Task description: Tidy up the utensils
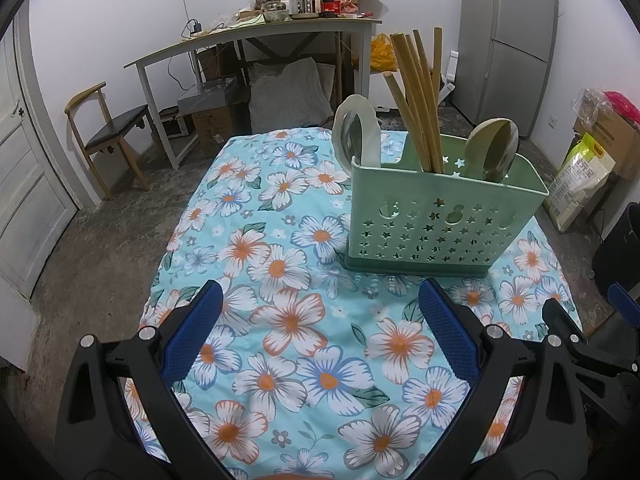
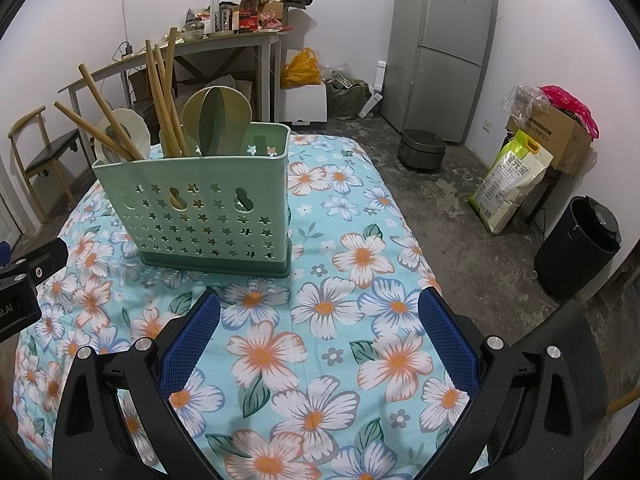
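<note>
A green perforated utensil caddy [image 1: 444, 216] is shown standing upright on a table covered with a floral cloth [image 1: 288, 320]. In the left wrist view, the left gripper [image 1: 320, 324] is held low over the cloth with its jaws spread wide and nothing between the blue pads [image 1: 192, 332]; the caddy is seen ahead of it and slightly to its right, well apart from the fingertips. In the right wrist view, the right gripper [image 2: 320, 328] is likewise spread and empty, and the caddy [image 2: 200, 208] is placed ahead of it and to its left, near the left fingertip but not touched.

The caddy is divided into compartments. Wooden chopsticks [image 1: 420, 100] are stood in the middle one, leaning apart. A pale spoon [image 1: 356, 132] is held at one end, and green spoons [image 1: 494, 148] at the other. No utensils are seen lying on the cloth.
</note>
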{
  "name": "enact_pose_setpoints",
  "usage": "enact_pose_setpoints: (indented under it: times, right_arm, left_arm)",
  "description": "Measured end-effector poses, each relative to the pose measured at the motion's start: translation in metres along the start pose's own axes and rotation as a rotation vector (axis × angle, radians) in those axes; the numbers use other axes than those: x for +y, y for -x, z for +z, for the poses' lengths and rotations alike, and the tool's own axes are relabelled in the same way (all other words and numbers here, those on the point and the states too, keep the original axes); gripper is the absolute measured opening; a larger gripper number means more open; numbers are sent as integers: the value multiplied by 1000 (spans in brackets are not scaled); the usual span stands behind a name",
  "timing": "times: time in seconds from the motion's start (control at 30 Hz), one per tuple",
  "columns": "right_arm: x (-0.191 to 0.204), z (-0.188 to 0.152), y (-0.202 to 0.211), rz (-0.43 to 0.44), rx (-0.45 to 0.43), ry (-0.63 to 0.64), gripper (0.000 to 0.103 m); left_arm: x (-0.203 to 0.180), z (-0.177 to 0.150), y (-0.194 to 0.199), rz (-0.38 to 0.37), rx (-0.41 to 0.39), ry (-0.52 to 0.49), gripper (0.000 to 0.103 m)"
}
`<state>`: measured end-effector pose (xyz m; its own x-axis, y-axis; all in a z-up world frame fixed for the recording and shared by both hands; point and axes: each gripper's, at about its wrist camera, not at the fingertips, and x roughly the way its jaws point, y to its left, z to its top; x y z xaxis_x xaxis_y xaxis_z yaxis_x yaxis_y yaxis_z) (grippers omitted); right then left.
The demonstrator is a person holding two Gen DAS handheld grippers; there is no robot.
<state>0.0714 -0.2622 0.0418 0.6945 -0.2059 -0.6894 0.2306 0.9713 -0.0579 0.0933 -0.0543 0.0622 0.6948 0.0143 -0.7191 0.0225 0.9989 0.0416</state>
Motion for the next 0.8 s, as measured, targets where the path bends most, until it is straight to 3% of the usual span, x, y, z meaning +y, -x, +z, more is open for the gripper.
enact_pose_setpoints:
  times: [0.8]
  right_arm:
    - [0, 2, 2, 5, -5, 10, 96]
  left_arm:
    - [1, 1, 1, -2, -1, 0, 95]
